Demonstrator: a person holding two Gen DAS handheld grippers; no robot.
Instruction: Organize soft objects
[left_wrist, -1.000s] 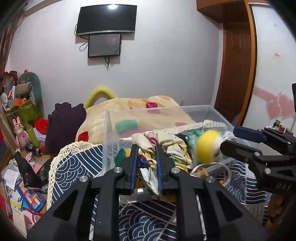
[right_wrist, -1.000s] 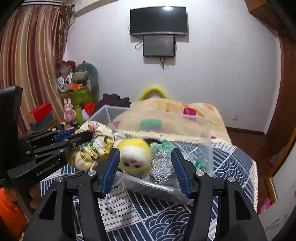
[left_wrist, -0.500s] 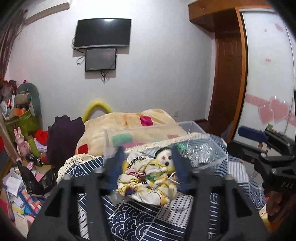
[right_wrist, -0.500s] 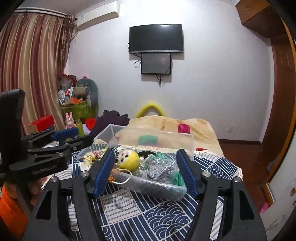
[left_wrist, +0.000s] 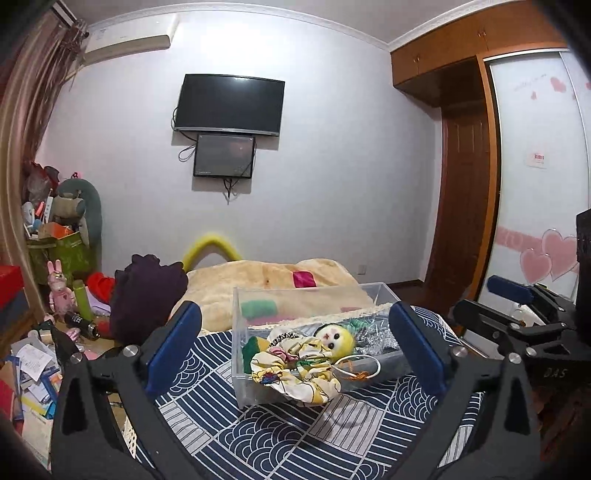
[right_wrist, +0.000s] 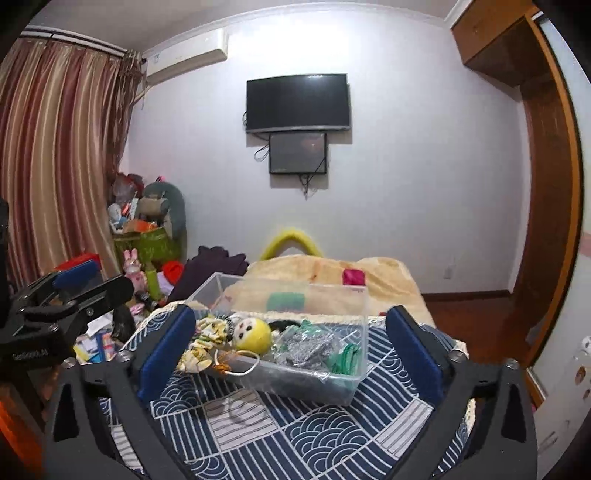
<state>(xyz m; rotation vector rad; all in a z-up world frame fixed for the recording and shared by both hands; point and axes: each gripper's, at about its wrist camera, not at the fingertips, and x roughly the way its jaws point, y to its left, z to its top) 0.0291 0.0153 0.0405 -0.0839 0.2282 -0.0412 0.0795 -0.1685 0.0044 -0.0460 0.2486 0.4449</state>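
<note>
1. L gripper (left_wrist: 295, 354): jaws spread wide, nothing held.
2. R gripper (right_wrist: 291, 350): jaws wide apart too, empty.
3. Yellow-headed doll (left_wrist: 306, 354) lies in clear bin (left_wrist: 306, 299), cloth body draped over front rim.
4. Bin sits on blue patterned cloth (left_wrist: 266, 435), w/ silver bag (right_wrist: 306, 345) beside doll.

Yellow-headed doll (left_wrist: 334, 339) in floral cream fabric, clear plastic bin (left_wrist: 243, 384), navy-and-white wave-patterned tablecloth (left_wrist: 258, 435), blue-padded black grippers.
</note>
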